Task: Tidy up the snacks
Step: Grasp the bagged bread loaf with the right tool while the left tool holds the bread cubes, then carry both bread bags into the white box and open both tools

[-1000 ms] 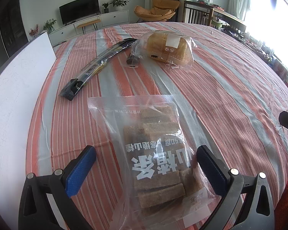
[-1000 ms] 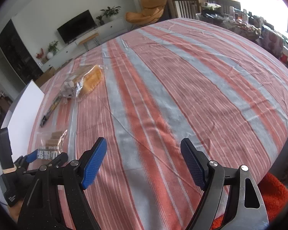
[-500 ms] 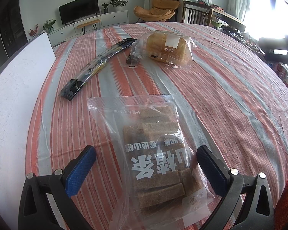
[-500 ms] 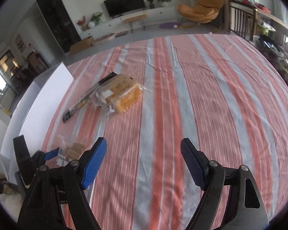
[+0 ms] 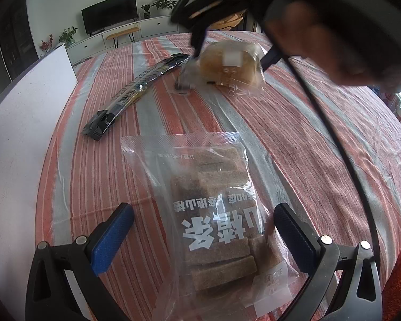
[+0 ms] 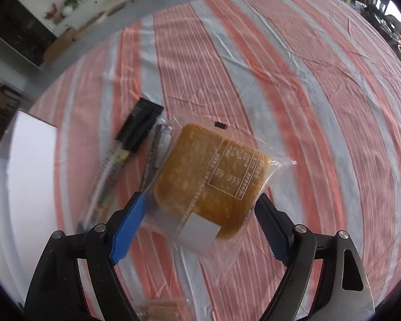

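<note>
A clear bag of brown snack bars (image 5: 214, 208) lies on the striped tablecloth between the open jaws of my left gripper (image 5: 200, 230), which holds nothing. A wrapped golden bread loaf (image 6: 211, 176) lies farther back; it also shows in the left wrist view (image 5: 227, 64). My right gripper (image 6: 197, 222) is over the loaf from above, open, with its fingers on either side of the wrapper. A long dark snack packet (image 5: 136, 93) lies left of the loaf and shows in the right wrist view (image 6: 128, 155) too.
A white board (image 5: 21, 112) stands along the table's left edge. The red and grey striped tablecloth (image 5: 320, 144) stretches away to the right. The right hand and its cable (image 5: 334, 123) cross the upper right of the left wrist view.
My right gripper has swung from the near right of the table across to the bread loaf and now straddles it. My left gripper and the bar bag have not moved.
</note>
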A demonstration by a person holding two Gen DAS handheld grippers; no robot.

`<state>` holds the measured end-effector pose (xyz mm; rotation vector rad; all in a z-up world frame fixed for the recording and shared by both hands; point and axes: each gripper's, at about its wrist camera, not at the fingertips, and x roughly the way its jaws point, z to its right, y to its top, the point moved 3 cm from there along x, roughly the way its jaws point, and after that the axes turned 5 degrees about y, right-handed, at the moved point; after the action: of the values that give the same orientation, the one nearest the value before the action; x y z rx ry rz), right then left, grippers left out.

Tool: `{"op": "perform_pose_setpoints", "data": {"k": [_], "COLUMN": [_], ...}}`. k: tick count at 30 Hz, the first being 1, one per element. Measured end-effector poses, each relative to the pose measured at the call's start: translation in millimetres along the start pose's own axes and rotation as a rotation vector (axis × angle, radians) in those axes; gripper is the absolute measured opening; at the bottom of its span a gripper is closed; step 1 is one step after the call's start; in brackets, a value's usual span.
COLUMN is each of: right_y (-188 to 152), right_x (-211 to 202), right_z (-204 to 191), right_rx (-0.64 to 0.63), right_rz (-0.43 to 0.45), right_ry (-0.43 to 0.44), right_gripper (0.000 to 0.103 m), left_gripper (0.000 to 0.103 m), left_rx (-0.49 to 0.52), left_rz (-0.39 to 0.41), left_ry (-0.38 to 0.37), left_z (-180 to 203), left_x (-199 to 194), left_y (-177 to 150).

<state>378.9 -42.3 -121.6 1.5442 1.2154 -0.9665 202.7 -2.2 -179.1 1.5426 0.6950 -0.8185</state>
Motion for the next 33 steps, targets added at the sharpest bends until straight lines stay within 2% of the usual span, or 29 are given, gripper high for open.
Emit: {"op": "perform_pose_setpoints", "data": {"k": [3, 4, 6, 8, 12, 14, 16, 19, 21, 24, 26, 31, 33], "right_y": [-6, -9, -17, -34, -82, -117, -142, -159, -164, -165, -171, -180, -182], "right_x": [3, -5, -19, -31, -57, -68, -76, -80, -77, -70, -70, -76, -84], "right_z": [17, 25, 38, 59, 96, 107, 115, 121, 122, 121, 117, 109, 109], "right_rx": [0.060, 0.040, -0.009, -0.056, -0.138, -0.178, -0.179, -0.160, -0.147, -0.086, -0.086, -0.126, -0.133], "right_rz": [0.030, 0.062, 0.108, 0.115, 0.070, 0.041, 0.060, 0.163, 0.237, 0.309, 0.379, 0.475, 0.503], "right_ry": [0.090, 0.081, 0.076, 0.070, 0.078, 0.093, 0.096, 0.075, 0.059, 0.102, 0.065, 0.015, 0.031], "right_gripper": [0.087, 0.087, 0.074, 0.073, 0.073, 0.073, 0.075, 0.076, 0.084, 0.087, 0.087, 0.084, 0.075], "left_gripper": [0.103, 0.103, 0.103, 0.103, 0.103, 0.103, 0.103, 0.103, 0.103, 0.103, 0.103, 0.103, 0.103], "left_rx": [0.003, 0.003, 0.003, 0.003, 0.003, 0.003, 0.004, 0.004, 0.003, 0.003, 0.003, 0.004, 0.004], "left_rz": [0.001, 0.001, 0.002, 0.002, 0.002, 0.002, 0.002, 0.001, 0.001, 0.002, 0.002, 0.002, 0.001], "left_ry": [-0.002, -0.003, -0.003, -0.003, -0.004, -0.004, -0.002, 0.002, 0.002, 0.002, 0.002, 0.000, -0.003], "left_z": [2, 2, 3, 5, 5, 3, 4, 6, 7, 7, 6, 6, 6], "left_x": [-1, -1, -1, -1, -1, -1, -1, -1, 0, 0, 0, 0, 0], "left_y": [1, 1, 1, 2, 2, 1, 1, 1, 2, 1, 1, 1, 1]}}
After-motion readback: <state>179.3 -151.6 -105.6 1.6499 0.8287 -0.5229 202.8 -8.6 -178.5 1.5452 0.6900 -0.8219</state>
